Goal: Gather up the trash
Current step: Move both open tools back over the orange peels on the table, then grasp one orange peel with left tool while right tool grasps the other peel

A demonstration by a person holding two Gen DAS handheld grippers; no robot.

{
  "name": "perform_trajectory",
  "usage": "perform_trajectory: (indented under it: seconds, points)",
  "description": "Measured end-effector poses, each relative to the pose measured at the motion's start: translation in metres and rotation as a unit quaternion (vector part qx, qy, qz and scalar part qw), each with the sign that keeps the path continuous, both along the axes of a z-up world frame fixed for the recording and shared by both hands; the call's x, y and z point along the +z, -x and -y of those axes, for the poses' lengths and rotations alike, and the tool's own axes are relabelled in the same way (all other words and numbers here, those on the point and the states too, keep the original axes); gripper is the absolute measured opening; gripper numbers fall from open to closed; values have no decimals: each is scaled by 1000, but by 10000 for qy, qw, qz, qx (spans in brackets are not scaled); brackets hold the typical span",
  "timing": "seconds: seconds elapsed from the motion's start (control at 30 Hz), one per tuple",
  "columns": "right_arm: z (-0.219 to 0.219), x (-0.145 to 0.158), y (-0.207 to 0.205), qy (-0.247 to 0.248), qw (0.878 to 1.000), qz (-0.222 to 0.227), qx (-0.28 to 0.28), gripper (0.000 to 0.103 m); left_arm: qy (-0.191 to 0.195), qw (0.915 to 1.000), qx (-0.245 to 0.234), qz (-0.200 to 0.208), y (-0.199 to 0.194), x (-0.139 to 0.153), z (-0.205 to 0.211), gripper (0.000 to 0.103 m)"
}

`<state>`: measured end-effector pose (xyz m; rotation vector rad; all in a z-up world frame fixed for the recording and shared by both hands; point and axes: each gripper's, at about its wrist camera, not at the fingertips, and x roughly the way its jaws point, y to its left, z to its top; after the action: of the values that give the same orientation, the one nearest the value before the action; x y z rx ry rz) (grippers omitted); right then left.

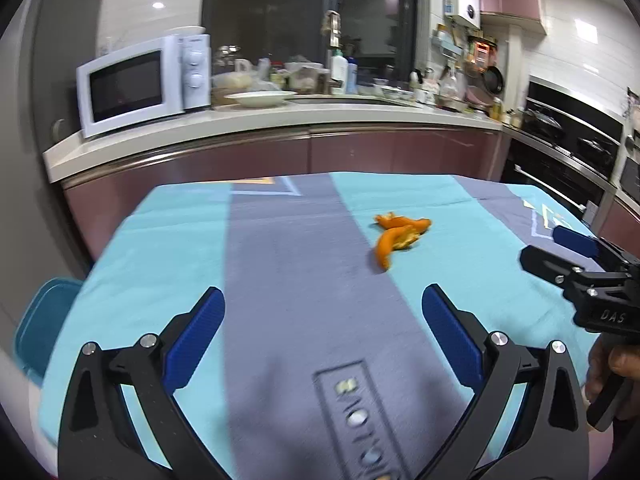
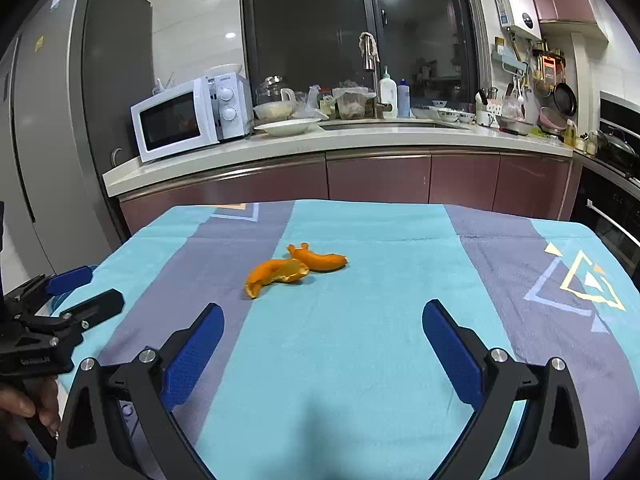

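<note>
Two curled pieces of orange peel (image 1: 398, 236) lie together on the blue and grey tablecloth (image 1: 280, 264), beyond both grippers. They also show in the right wrist view (image 2: 294, 269). My left gripper (image 1: 323, 300) is open and empty, short of the peel and to its left. My right gripper (image 2: 323, 318) is open and empty, short of the peel. The right gripper also shows at the right edge of the left wrist view (image 1: 560, 246); the left gripper shows at the left edge of the right wrist view (image 2: 90, 286).
A teal bin (image 1: 44, 320) stands at the table's left side. A kitchen counter (image 2: 320, 148) behind the table carries a white microwave (image 2: 188, 120), a plate and bottles. A fridge (image 2: 60, 120) is at left, an oven (image 1: 568, 152) at right.
</note>
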<state>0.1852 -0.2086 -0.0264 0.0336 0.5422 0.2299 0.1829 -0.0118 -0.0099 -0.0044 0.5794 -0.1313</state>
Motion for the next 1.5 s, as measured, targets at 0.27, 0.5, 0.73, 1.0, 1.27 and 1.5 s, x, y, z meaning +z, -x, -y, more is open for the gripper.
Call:
perform_trajectory:
  seconds: [0.27, 0.5, 0.73, 1.0, 1.27, 1.5]
  points:
    - [9, -8, -40, -6, 9998, -211, -53, 95, -160, 9993, -241, -246, -61, -15, 32, 97]
    - [13, -13, -71, -63, 9993, -367, -21, 93, -339, 9960, -551, -620, -111, -35, 60, 97]
    - [16, -17, -95, -90, 9989, -463, 4, 92, -269, 9907, -741, -1107, -155, -55, 73, 96]
    - [18, -24, -116, -153, 9983, -563, 41, 92, -168, 9839, -947, -1508, -192, -72, 76, 48]
    - [5, -29, -137, -111, 9970, -722, 245, 86, 69, 9835, -1056, -1470, -189, -73, 70, 14]
    - [-26, -38, -156, 231, 9910, -1066, 779, 73, 414, 9863, -839, -1356, -158, -63, 38, 13]
